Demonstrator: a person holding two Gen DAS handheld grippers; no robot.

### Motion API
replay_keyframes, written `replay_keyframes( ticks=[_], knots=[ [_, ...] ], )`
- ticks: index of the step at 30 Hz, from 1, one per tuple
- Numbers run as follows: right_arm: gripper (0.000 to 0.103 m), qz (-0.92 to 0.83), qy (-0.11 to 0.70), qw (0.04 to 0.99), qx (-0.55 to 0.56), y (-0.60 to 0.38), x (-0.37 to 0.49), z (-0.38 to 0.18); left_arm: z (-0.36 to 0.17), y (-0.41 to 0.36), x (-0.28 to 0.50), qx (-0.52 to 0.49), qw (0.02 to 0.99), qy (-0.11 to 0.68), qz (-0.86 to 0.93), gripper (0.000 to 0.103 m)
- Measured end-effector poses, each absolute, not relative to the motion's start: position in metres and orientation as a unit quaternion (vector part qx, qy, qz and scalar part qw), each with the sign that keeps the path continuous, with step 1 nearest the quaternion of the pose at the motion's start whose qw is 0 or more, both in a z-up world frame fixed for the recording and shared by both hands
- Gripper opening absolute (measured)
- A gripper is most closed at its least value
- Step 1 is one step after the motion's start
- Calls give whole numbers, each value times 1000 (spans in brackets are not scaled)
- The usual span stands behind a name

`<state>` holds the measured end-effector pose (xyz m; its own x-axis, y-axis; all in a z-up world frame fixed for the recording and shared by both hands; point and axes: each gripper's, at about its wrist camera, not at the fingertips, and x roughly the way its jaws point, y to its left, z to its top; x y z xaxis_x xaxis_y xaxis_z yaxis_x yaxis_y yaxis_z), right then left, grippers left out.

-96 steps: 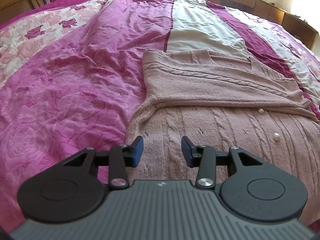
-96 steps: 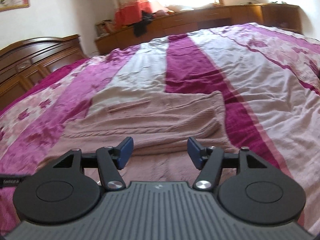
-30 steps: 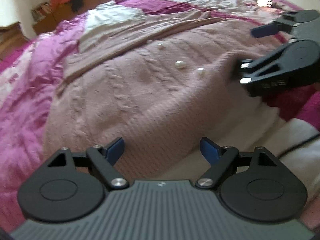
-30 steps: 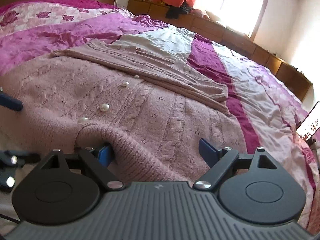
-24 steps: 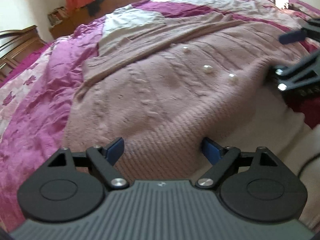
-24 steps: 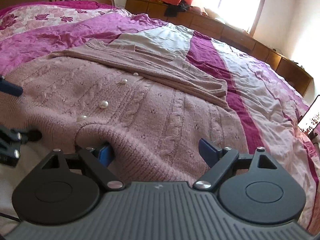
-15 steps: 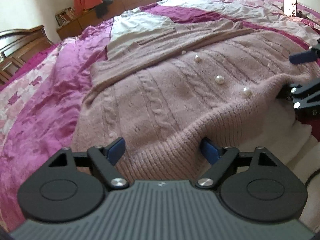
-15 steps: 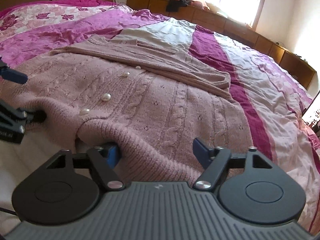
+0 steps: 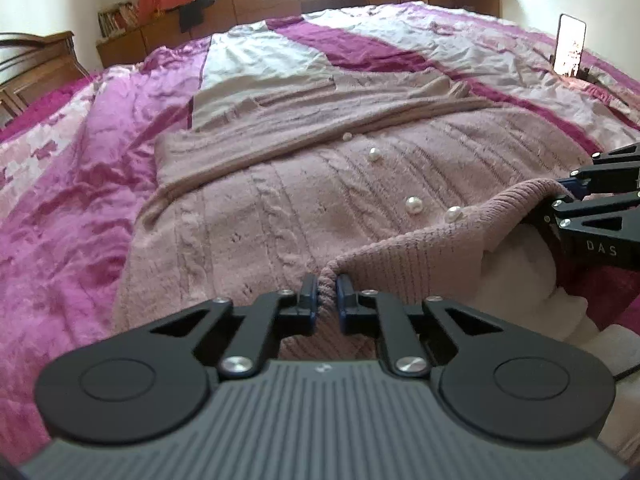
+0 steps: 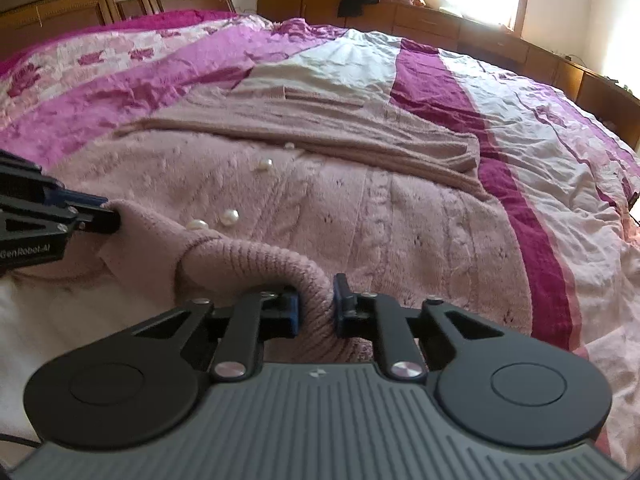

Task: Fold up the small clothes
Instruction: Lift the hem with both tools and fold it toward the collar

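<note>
**Both jaws on the near hem, fold goes straight away from me**

Right at my jaws: the left gripper (image 9: 323,294) is clenched on the ribbed hem (image 9: 404,248) of the cardigan (image 9: 300,200), and the right gripper (image 10: 314,304) is pinching a thicker roll of that same hem. So both are grasping, nothing released. In the left view I can see the right gripper off to the right of my jaws, with the hem strung between the two and lifted a bit off the bed (image 9: 64,184).

The thing the next move hangs on, I reckon: the whole cardigan lies ahead of both jaws, spread flat. The held edge runs crosswise, jaw to jaw, and the garment's long axis runs away from me, towards the far end where the sleeves (image 10: 320,136) are already folded across. Neither arm looks nearer than the other; they're roughly level on the hem.

Just past the jaws there's a row of pearl buttons (image 9: 413,204) running up the middle, pointing the same way, front face up.

My guess is both jaws carry the hem forward over the buttons. Knit looks floppy, so uneven travel could skew the fold.
</note>
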<state>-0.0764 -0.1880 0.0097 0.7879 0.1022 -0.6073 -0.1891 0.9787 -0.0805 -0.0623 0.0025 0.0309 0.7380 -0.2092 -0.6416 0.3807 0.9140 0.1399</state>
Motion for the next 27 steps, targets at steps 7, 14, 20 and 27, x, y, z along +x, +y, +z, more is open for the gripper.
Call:
replay_keyframes(
  ticks=[7,14,20,27],
  knots=[
    [13,81,297,951,-33,-194,-76,38,58,6,-64,117,937,289,-157,10],
    [13,88,279,956,-25,-192,-68,67,84,10,-60,103,949,256,-154,7],
    [12,89,274,957,-21,-192,-56,82,95,10,-49,97,953,241,-153,6],
    [12,92,255,962,-8,-199,-39,98,111,8,-34,94,960,221,-148,6]
  ],
)
